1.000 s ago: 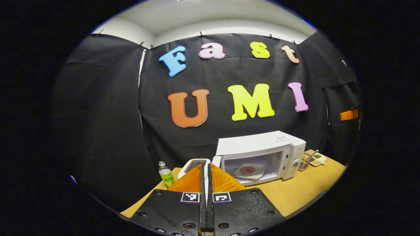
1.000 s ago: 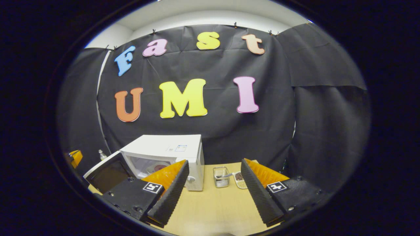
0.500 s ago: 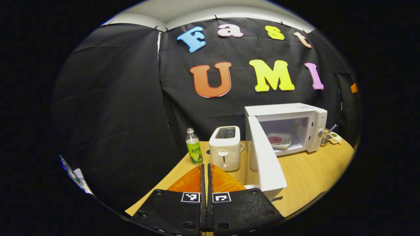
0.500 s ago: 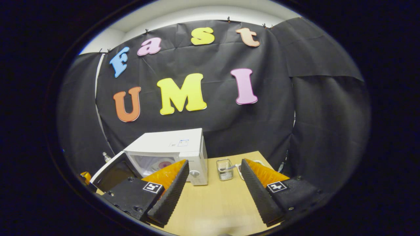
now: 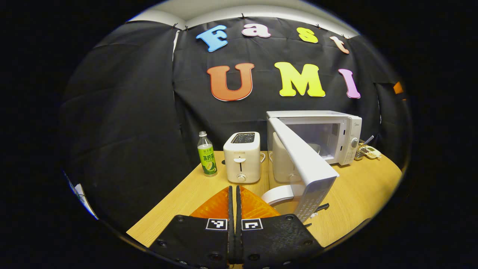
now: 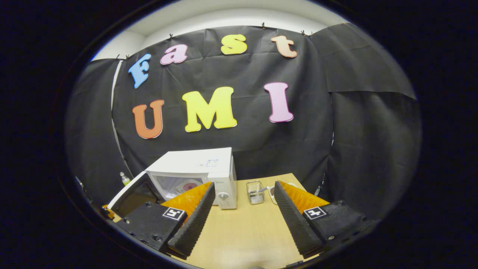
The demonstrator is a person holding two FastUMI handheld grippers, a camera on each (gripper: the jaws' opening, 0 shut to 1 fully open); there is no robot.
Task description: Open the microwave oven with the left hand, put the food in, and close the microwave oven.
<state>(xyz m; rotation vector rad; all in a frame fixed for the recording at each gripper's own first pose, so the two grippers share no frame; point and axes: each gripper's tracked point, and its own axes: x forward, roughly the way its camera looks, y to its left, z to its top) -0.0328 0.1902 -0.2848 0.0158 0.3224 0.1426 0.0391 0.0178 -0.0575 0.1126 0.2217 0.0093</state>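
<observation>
Microwave sits on the wooden table, its door swung partly open toward the near side. The plate of food is already inside the cavity, as the right gripper view shows; from the left gripper view the door hides most of it. Left gripper is at the near edge, fingers pressed together with nothing between them, just left of the door's free edge; contact with the door is hard to tell, probably none. Right gripper hovers over bare table, fingers wide apart, empty. Toaster and bottle stand left of the microwave, a small wire basket to its right.

Step in hand looks like closing. Push the door's outer face near the free edge, sweep along the hinge arc, finish with firm pressure until it latches. Keep clear of the toaster.
</observation>
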